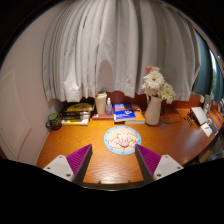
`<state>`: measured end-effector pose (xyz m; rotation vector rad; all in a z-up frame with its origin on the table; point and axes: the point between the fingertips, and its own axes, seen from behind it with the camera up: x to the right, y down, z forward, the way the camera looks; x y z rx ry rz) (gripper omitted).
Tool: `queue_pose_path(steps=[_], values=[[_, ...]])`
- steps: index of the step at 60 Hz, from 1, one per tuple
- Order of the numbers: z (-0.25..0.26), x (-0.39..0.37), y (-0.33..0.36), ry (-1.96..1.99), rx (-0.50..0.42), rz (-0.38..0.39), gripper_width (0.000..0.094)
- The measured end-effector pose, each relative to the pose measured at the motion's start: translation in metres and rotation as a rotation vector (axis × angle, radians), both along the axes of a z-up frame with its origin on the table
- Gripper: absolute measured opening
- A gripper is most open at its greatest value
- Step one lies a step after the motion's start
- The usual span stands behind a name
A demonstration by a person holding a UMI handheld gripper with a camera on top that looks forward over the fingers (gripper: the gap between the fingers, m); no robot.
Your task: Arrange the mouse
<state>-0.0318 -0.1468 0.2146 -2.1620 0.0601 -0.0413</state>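
Note:
A round mouse pad [122,140] with a pale blue rim and a pinkish picture lies on the wooden desk [100,165], just ahead of my fingertips. I cannot make out a mouse anywhere on the desk. My gripper [114,151] hovers above the near part of the desk, open. Its purple pads [80,159] stand wide apart, with only bare wood and the pad's near edge between them.
A white vase of flowers [152,95] stands beyond the pad to the right, with a blue book [127,112] beside it. Stacked books [77,113] and a dark cup [53,122] sit at the left, and pale devices [205,118] at the right. White curtains [120,50] hang behind.

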Motion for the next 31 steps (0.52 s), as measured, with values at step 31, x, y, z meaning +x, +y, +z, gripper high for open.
queue_pose_path(steps=[31], values=[[0.014,-0.053,-0.073,-0.007,0.011,0.035,0.0863]])
